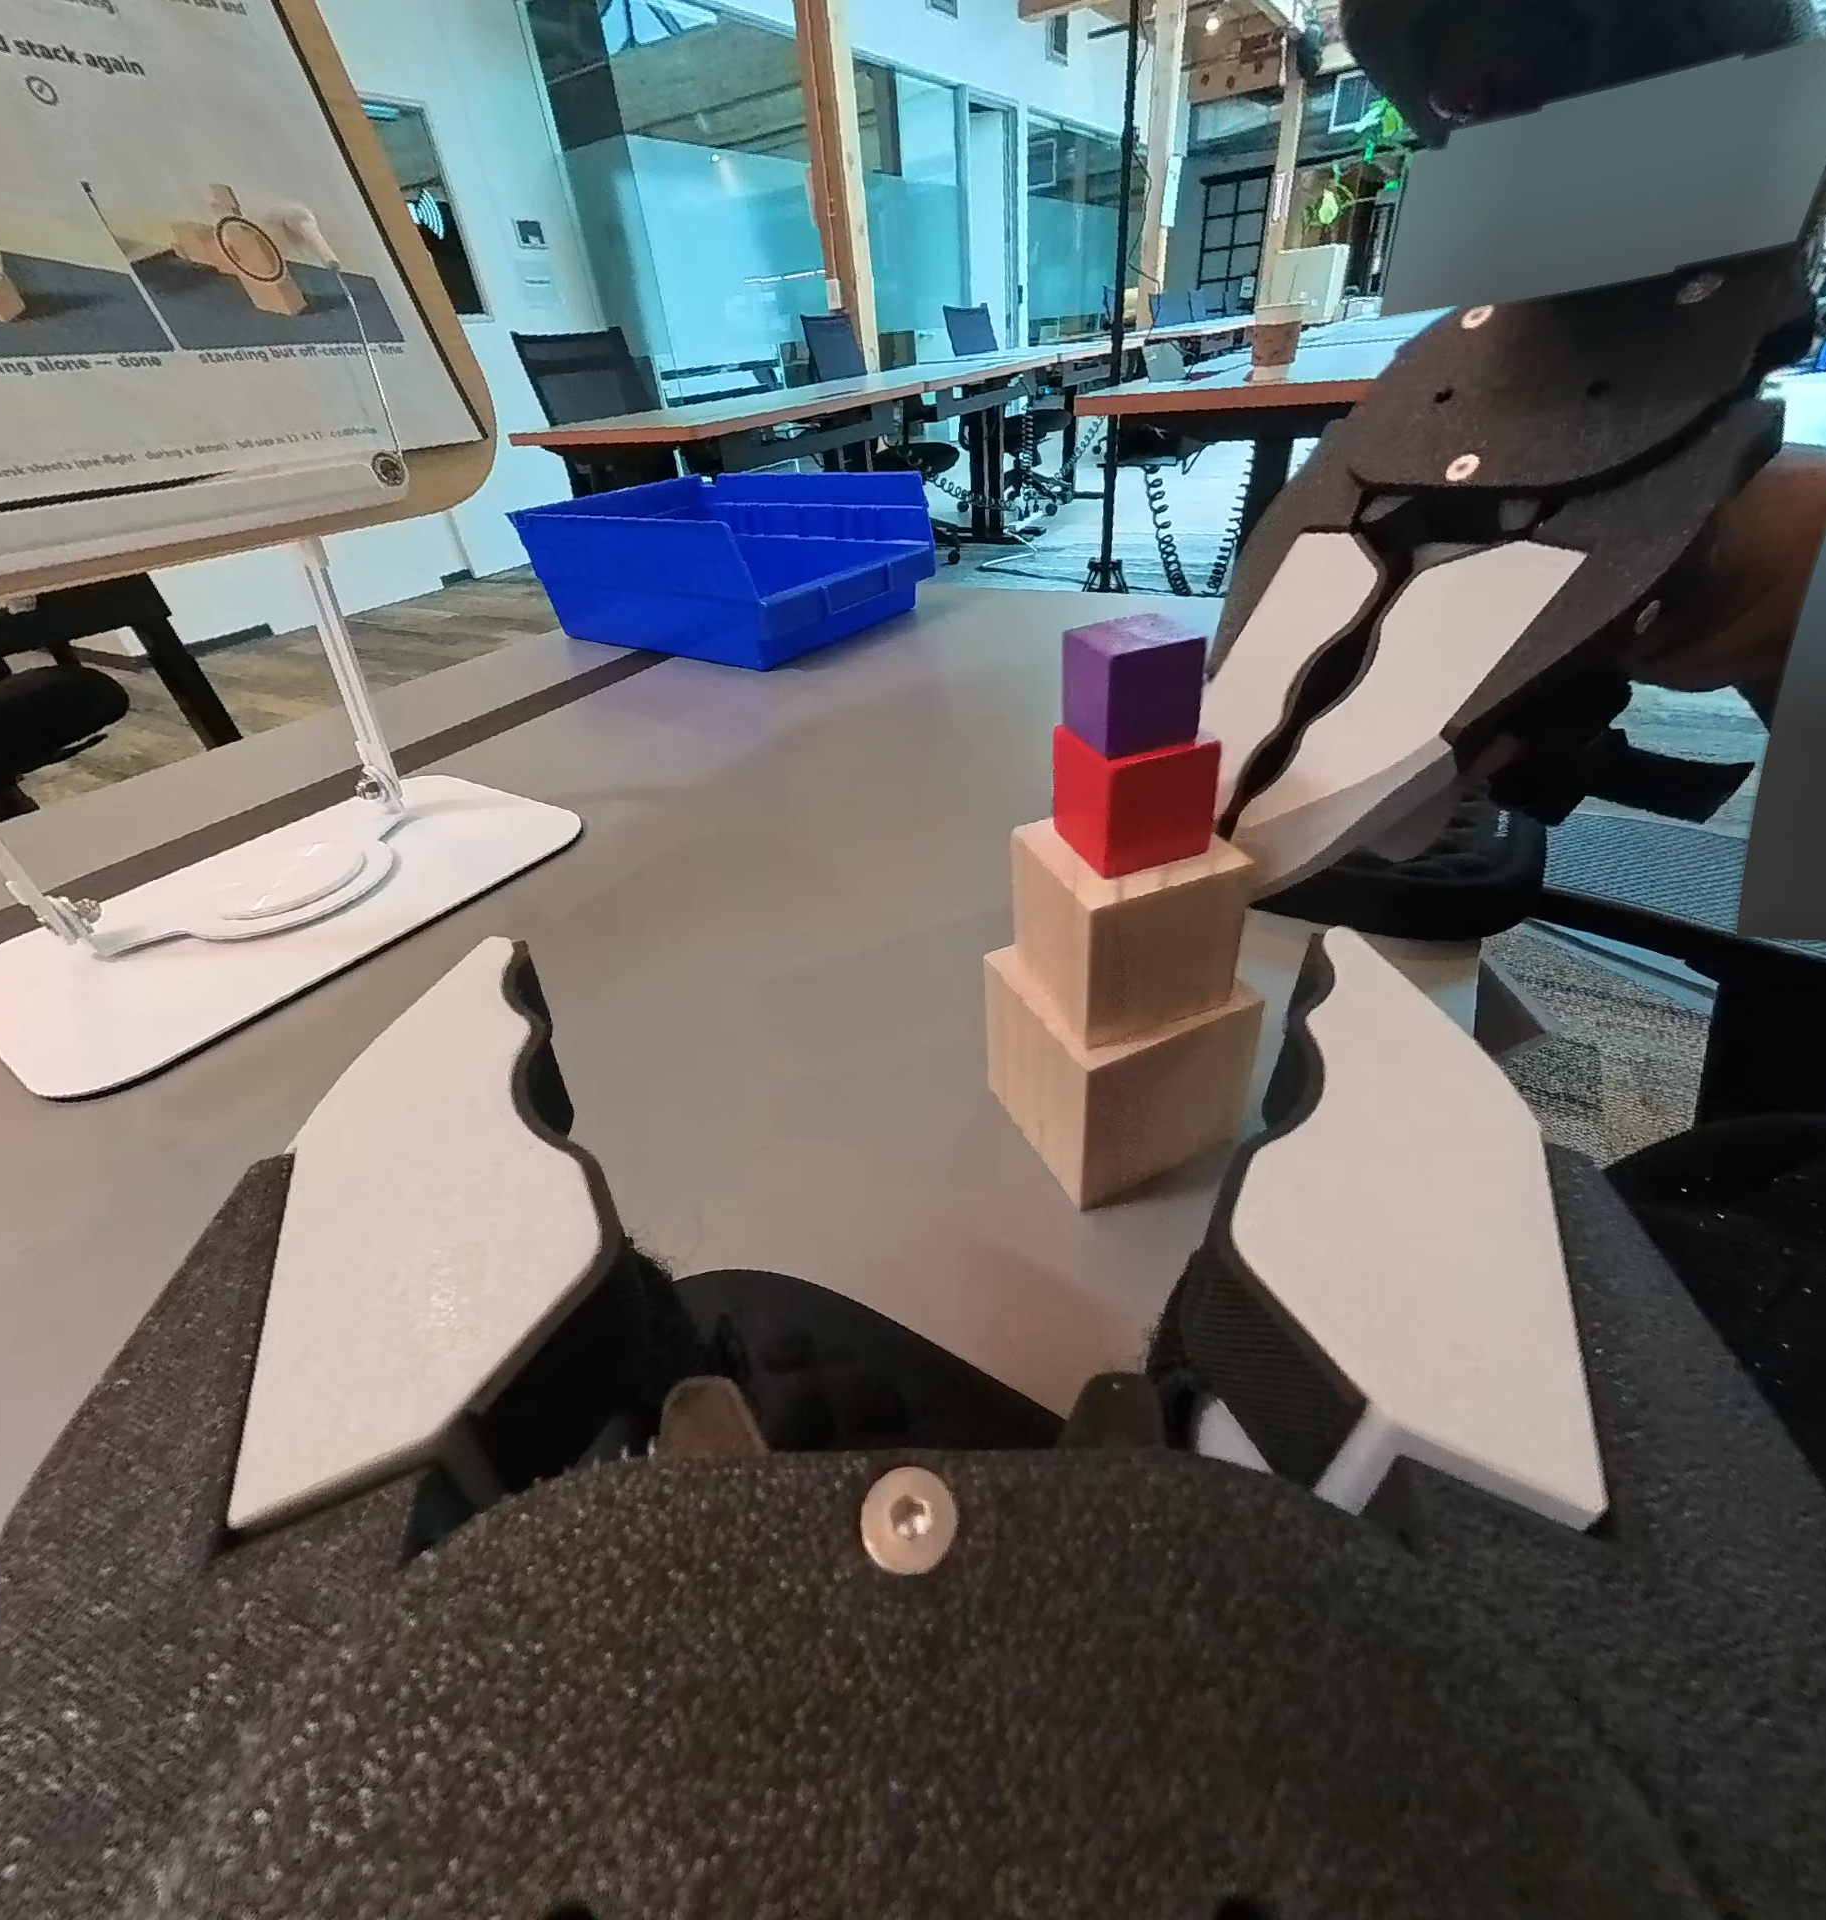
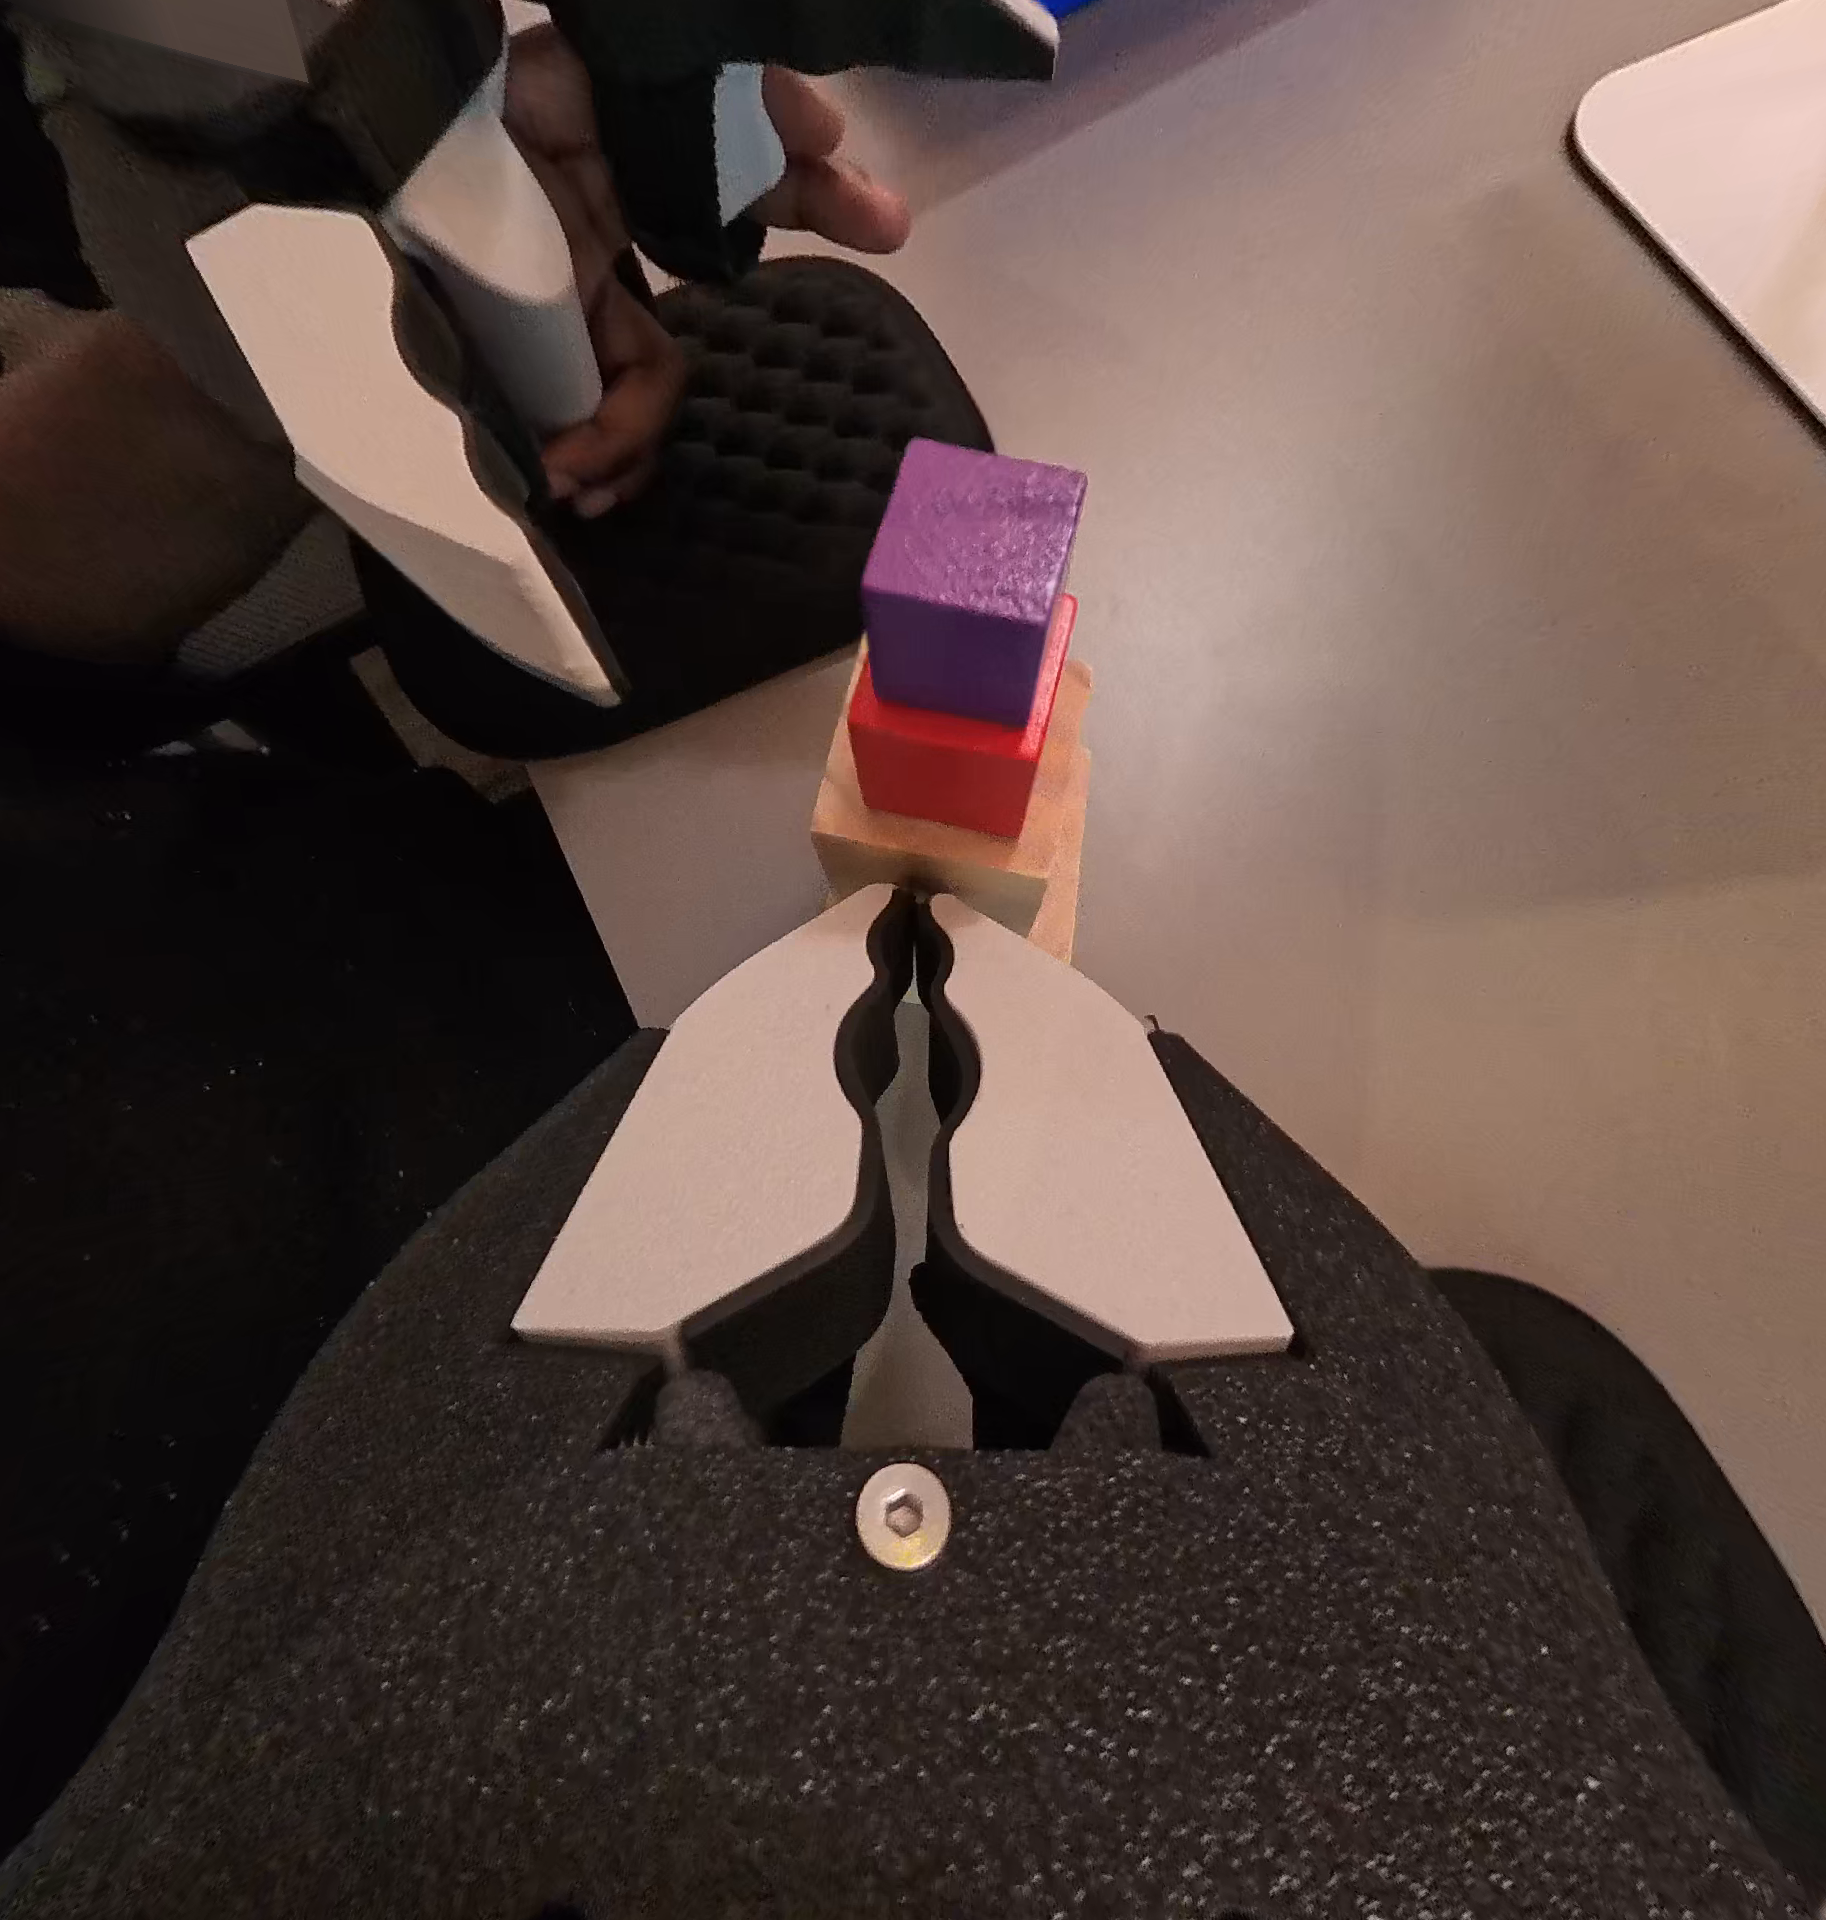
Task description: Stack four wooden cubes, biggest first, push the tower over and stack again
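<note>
Stack of 4 cubes near table (image 1: 784,935) edge: purple cube (image 1: 1132,691) on red cube (image 1: 1137,800) on 2 bare wood cubes (image 1: 1127,987), each tier smaller, so stands unaided | L gripper (image 1: 919,1039) wide open, nothing held, stack just inside R finger (image 1: 1408,1143) | R gripper (image 2: 914,899) shut, nothing between pads, tips at upper wood cube's edge.

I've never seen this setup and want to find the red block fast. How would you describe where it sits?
Find the grey table and the four-block tower beside its edge. The red block sits second from the top, under the purple block and on two plain wooden blocks. It is the only red thing there.
</note>
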`<state>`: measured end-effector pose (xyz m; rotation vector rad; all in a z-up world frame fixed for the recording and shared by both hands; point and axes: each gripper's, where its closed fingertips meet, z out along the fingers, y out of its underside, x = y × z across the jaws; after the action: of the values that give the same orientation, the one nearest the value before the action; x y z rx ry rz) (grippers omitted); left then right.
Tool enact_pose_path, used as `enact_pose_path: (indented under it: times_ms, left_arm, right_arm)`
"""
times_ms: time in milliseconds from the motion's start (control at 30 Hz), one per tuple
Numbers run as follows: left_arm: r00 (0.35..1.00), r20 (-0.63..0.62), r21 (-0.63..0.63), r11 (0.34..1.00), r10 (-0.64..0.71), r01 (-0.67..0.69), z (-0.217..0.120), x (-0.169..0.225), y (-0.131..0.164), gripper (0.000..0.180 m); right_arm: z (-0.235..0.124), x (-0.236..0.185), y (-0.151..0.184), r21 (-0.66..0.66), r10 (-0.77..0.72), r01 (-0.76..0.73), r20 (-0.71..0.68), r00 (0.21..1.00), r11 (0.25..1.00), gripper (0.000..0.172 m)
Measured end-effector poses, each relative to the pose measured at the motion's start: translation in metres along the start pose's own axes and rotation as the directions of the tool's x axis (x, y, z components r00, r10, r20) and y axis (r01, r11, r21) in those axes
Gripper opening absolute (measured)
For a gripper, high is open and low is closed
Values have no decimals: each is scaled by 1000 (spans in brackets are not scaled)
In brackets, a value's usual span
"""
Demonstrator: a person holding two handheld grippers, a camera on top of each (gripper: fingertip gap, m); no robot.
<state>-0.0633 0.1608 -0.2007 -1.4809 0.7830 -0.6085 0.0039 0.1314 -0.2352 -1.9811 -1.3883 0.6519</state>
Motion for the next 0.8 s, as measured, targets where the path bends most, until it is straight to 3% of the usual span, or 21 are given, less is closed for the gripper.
enact_pose_path:
  times_ms: [800]
  left_arm:
    - [998,39,62,997,-39,36,-6,-8,-9,135]
  right_arm:
    - [13,10,-45,87,-25,26,-15,1000,996,0]
